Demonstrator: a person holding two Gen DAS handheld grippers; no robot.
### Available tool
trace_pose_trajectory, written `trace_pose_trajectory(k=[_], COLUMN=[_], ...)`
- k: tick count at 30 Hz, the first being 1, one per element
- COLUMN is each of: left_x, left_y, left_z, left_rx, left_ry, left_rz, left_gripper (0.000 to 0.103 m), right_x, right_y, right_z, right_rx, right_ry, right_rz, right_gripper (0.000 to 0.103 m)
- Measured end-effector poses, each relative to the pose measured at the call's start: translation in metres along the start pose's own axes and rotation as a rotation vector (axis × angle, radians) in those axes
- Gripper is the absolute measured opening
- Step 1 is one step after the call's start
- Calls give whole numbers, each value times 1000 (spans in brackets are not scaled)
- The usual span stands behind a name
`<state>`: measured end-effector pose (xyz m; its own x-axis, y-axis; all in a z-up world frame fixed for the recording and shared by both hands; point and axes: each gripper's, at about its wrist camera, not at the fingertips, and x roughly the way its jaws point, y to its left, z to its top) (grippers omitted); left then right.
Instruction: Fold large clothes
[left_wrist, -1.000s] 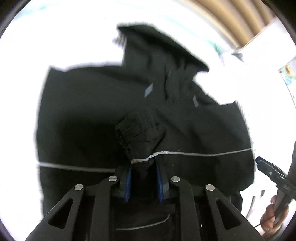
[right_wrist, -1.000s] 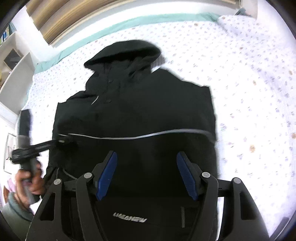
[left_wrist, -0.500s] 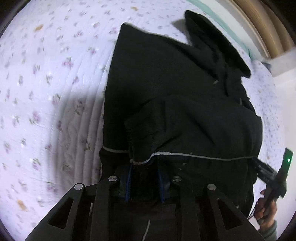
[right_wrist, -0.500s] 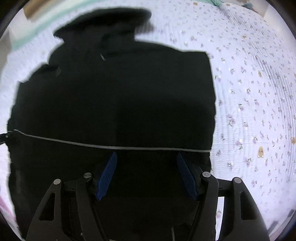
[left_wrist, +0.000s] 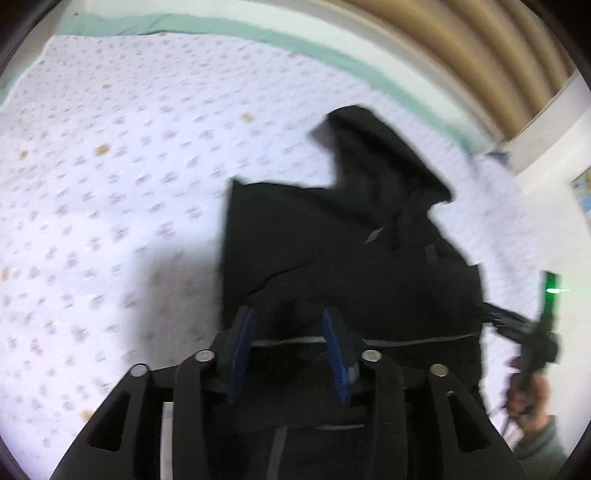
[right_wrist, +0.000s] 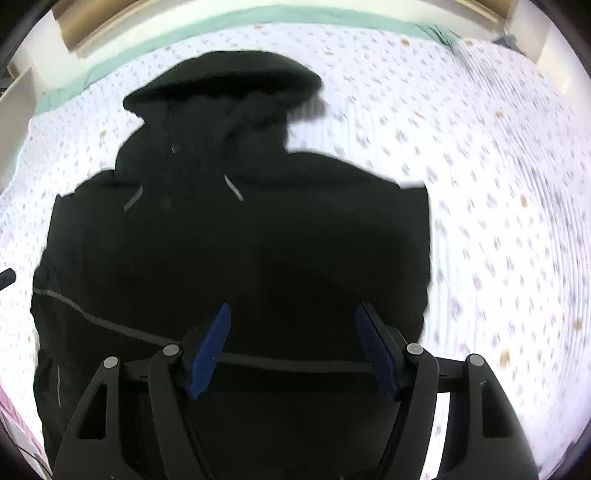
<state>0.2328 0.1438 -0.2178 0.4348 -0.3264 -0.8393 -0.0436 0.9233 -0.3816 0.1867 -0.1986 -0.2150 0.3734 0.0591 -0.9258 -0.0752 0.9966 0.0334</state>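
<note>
Half a second back the left gripper (left_wrist: 290, 328) was pinched on a bunched fold of the black hooded jacket (left_wrist: 369, 266); now its blue pads (left_wrist: 242, 332) stand apart and are opening, with no cloth caught between them, only the jacket's grey piping line lying below. That sleeve or side panel looks laid over onto the body, so this fold is probably released and done. The left wrist view has also swung, so more of the flower-print bedspread (left_wrist: 110, 184) shows to the left of the garment.

The jacket lies flat on the bedspread, hood (right_wrist: 225, 79) toward the far edge by the green border, its right edge fairly straight in the right wrist view. The right gripper (right_wrist: 291, 339) hangs over the lower body of the jacket, jaws spread wide and easing a little wider, nothing between them but dark cloth beneath. Seen from the left wrist, a hand (left_wrist: 524, 391) holds that right tool at the jacket's far side.

Next likely step, as a judgement: fold the other side, then the length
</note>
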Motion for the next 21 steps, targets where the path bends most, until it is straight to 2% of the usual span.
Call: trace_pose_trajectory(k=[2, 4, 6, 7, 8, 10, 11, 14, 16, 17, 21], left_x=[17, 44, 76, 96, 113, 133, 135, 125, 112, 105, 68], left_y=[-20, -37, -48, -46, -39, -27, -28, -30, -34, -35, -36], left_z=[4, 4, 6, 5, 5, 3, 4, 6, 4, 4, -5], left_rx=[30, 75, 79, 80, 77, 35, 27, 55, 77, 79, 90], left_ry=[14, 44, 81, 109, 136, 166, 165, 174, 168, 162, 113], left_rz=[-25, -1, 13, 53, 94, 85, 79, 79, 81, 76, 55], left_gripper=[44, 44, 44, 44, 41, 38, 37, 37, 37, 37, 38], right_x=[13, 31, 50, 60, 71, 85, 88, 89, 81, 72, 31], right_y=[3, 3, 7, 7, 8, 14, 11, 1, -3, -5, -6], right_z=[14, 17, 17, 17, 16, 15, 15, 16, 14, 12, 1], right_rx=[-9, -2, 14, 12, -7, -19, -7, 30, 41, 42, 11], right_ry=[-2, 19, 40, 53, 71, 84, 82, 88, 64, 47, -15], right_rz=[-11, -28, -62, -91, -126, -155, -166, -138, -121, -113, -70], right_gripper=[73, 72, 72, 72, 77, 86, 93, 95, 89, 82, 81])
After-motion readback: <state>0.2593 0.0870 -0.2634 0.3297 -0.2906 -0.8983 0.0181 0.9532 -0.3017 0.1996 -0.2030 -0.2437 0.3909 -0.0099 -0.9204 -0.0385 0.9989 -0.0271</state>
